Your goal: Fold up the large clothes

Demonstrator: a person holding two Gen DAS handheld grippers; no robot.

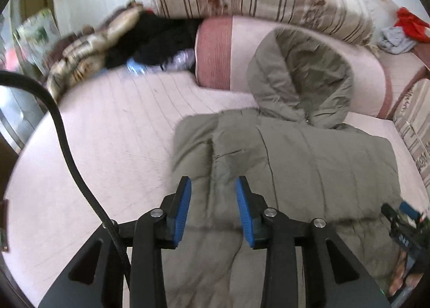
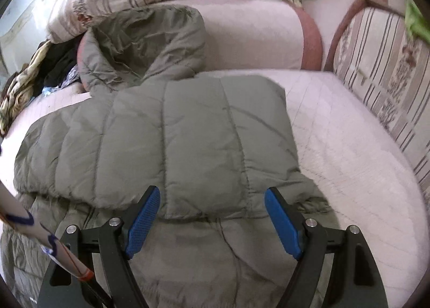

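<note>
Both claws open, nothing gripped. Left wrist view: left claw hovers over the olive hooded puffer jacket on the pink sofa seat, hood against the bolster. Right wrist view: right claw wide open above the folded-over panel's lower edge. Looks mid-fold; next probably pinch the hem and fold upward.

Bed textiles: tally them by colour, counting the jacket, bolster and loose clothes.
Olive-grey: 1, the puffer jacket
Pink: 1, the bolster
Red: 1, a garment
Pale blue-grey: 1, a garment
Black: 1, a clothes heap
Total: 5
</note>
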